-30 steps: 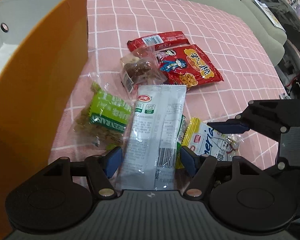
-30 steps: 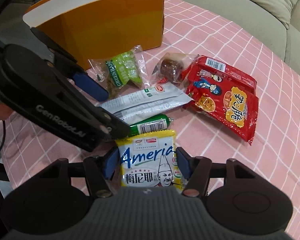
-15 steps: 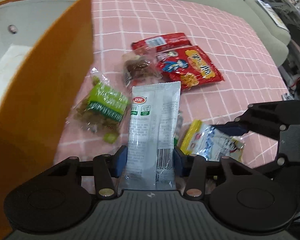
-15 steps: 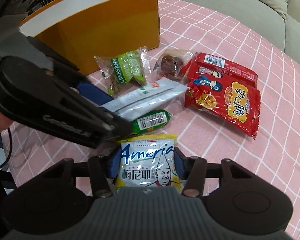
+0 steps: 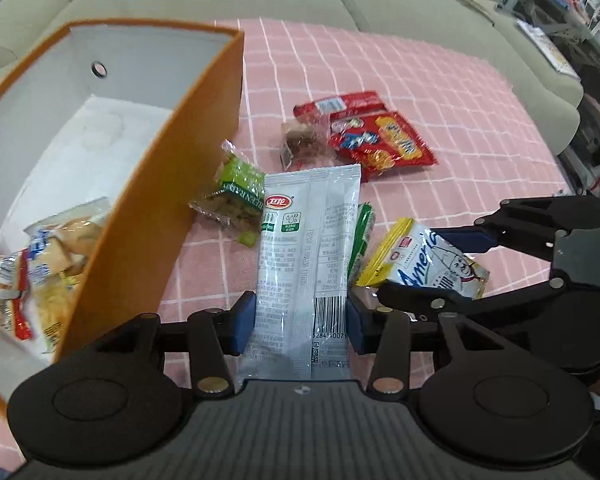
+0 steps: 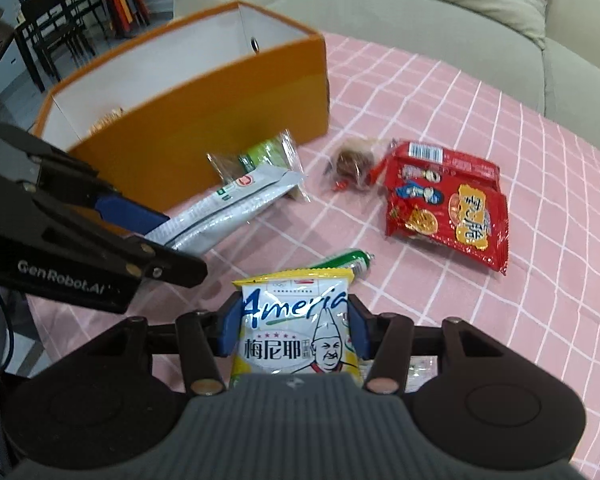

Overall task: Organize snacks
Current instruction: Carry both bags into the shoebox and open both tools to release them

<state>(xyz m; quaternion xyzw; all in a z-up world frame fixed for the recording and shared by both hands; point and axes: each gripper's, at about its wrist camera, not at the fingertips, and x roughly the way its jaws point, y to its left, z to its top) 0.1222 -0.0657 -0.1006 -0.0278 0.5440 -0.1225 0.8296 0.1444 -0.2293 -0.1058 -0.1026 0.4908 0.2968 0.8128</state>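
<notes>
Hand-held gripper (image 5: 300, 326) around grey packet (image 5: 310, 240)

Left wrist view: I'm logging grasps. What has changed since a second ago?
The left hand-held gripper closed on the grey foil snack packet and lifted it; the orange cardboard box's inside now shows. The red packets stayed put.

The right hand-held gripper (image 6: 294, 330) clamps a yellow snack pack (image 6: 296, 332) above the pink checked cloth (image 6: 500, 300). To its left, the left hand-held gripper (image 6: 168, 236) holds a grey pouch (image 6: 228, 212) near the orange box (image 6: 204, 120). Red packets (image 6: 448, 208) lie apart on the right.
</notes>
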